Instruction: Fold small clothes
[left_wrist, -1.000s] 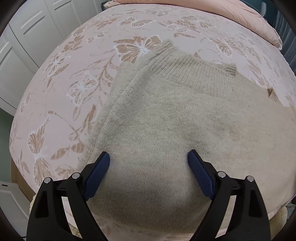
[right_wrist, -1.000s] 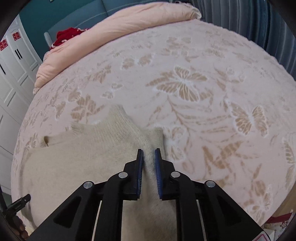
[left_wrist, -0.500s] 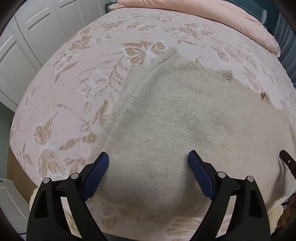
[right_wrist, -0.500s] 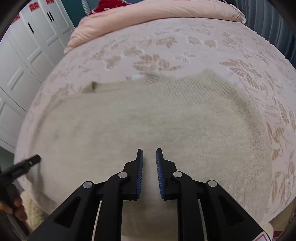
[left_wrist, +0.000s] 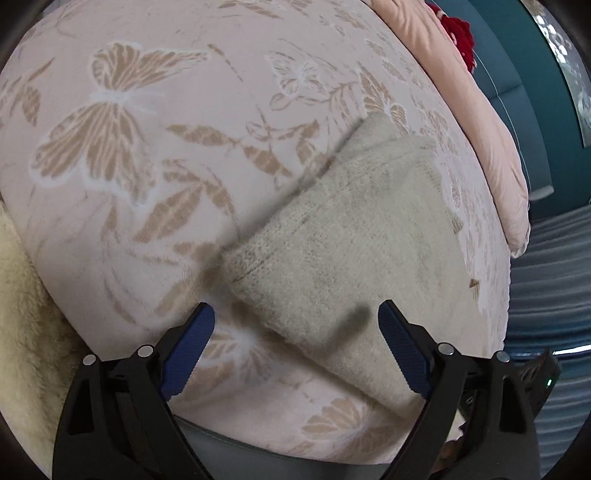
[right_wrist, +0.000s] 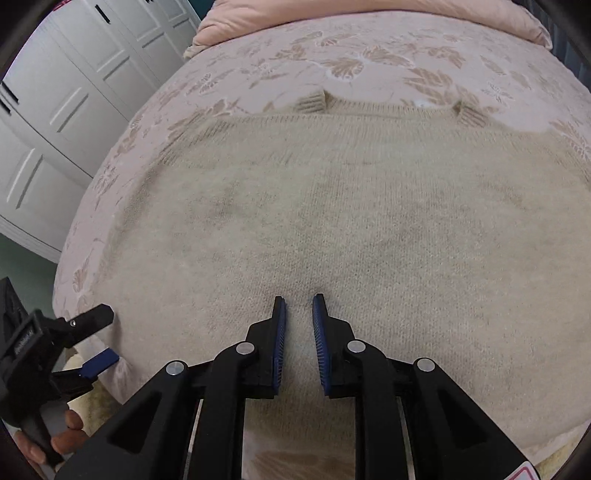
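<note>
Left gripper (left_wrist: 295, 347) tilted down, jaws just widened (sweater (right_wrist: 351, 221) corner between).

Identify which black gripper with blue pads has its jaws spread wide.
The left gripper: jaws just opening wider, straddling the beige knitted sweater's corner ungripped; the right gripper's pads nearly meet.

A bed (right_wrist: 369, 66) in pink butterfly-print cover fills the room; white panelled wardrobe doors (right_wrist: 74, 110) stand left of it, a teal wall (left_wrist: 532, 122) behind its folded pink quilt (left_wrist: 491, 147).
</note>
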